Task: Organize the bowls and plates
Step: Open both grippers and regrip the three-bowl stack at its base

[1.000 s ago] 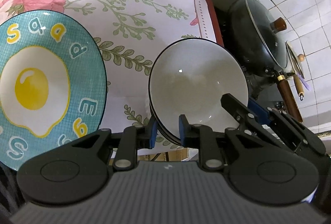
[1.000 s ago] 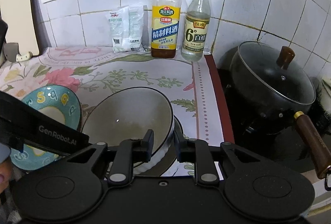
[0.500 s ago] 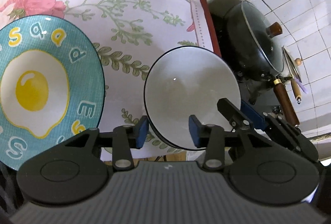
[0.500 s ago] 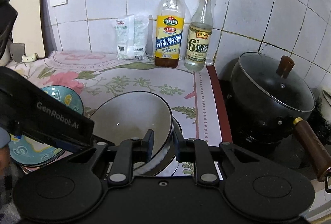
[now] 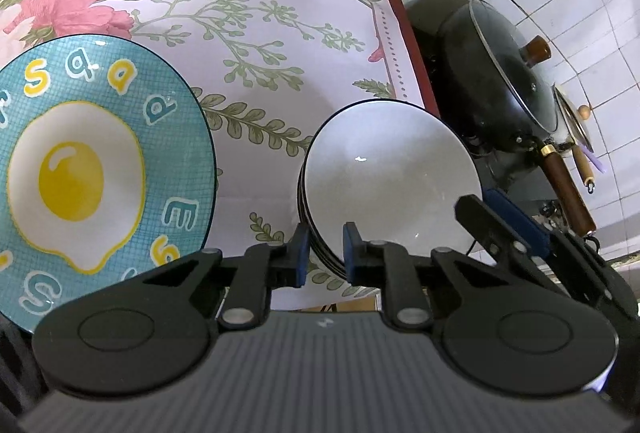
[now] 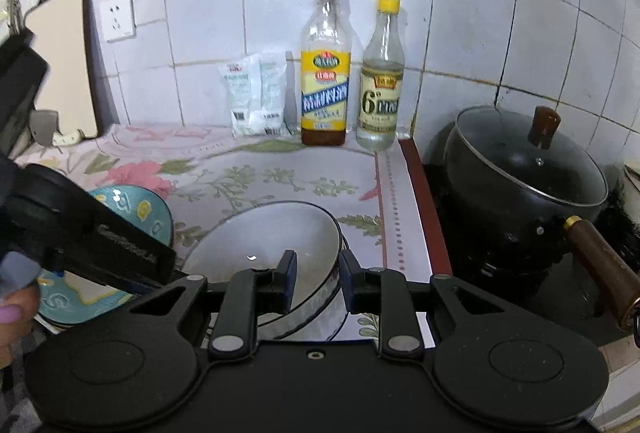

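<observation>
My left hand-held gripper just clamped on the near rim of the white bowl stack; my right hand-held gripper just eased apart, top rim loose between. One egg plate left of the stack. Behind: two bottles, one pot to the right.
</observation>
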Tool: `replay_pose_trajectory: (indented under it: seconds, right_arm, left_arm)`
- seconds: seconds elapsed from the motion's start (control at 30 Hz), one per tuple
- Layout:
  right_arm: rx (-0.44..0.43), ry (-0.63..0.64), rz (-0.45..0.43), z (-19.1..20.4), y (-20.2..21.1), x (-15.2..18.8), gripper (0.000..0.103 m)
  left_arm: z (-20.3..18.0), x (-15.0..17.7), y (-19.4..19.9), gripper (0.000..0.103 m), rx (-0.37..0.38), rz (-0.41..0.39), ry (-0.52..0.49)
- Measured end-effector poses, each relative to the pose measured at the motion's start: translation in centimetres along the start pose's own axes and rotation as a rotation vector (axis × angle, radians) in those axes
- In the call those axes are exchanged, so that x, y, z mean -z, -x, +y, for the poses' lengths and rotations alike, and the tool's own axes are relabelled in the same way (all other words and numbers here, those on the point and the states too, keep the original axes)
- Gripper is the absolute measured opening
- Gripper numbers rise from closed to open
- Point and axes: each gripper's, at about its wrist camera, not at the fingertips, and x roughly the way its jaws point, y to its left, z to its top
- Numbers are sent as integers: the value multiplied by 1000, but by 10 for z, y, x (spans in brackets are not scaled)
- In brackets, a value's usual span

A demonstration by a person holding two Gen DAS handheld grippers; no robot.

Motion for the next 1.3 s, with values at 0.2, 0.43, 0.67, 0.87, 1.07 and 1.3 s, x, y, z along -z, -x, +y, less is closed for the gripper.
replay_pose_trajectory:
  seconds: [0.2, 0.43, 0.67, 0.87, 1.07, 1.3]
  right_arm:
    - [-35, 2, -40, 1, 21, 8, 29]
    - [-52, 6, -44, 5, 30, 23, 36]
    - [-75, 44, -52, 10, 40, 39, 44]
    - [-76, 66, -50, 7, 49, 51, 49]
    - [-55, 77, -31, 2, 47, 56, 65]
    - [-78, 83, -53, -1, 36, 66, 72]
  left_arm:
    - [0, 4, 8, 21, 3, -39, -22]
    - [-3, 16, 24, 26, -3, -100, -102]
    - [-9, 30, 40, 27, 6, -130, -202]
    - [-15, 45, 46, 27, -5, -138, -271]
    - [-12, 59, 46, 27, -8, -140, -277]
    - [-3, 71, 39, 27, -25, -158, -280]
